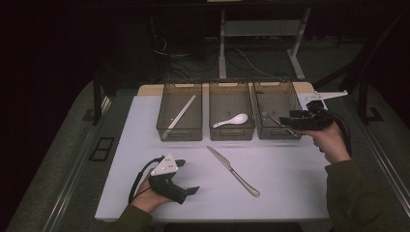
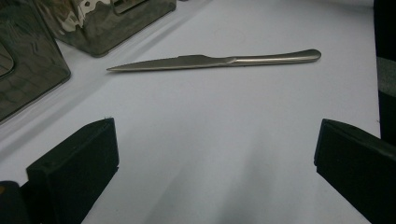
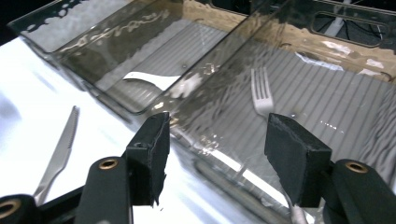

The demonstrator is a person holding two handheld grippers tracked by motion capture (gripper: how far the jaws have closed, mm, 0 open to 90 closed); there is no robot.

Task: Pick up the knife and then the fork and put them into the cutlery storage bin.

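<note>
A steel table knife lies diagonally on the white table, in front of three clear bins. My left gripper rests on the table at the lower left, open, with the knife lying apart ahead of its empty jaws. My right gripper is held at the front right corner of the right bin. It is open, pointing over the bin wall at a fork that lies inside, and its pads press on nothing. The knife shows at the left of that view.
The middle bin holds a white spoon, and the left bin holds a long pale stick. A white gripper plate juts out at the far right. Table legs and cables stand beyond the far edge.
</note>
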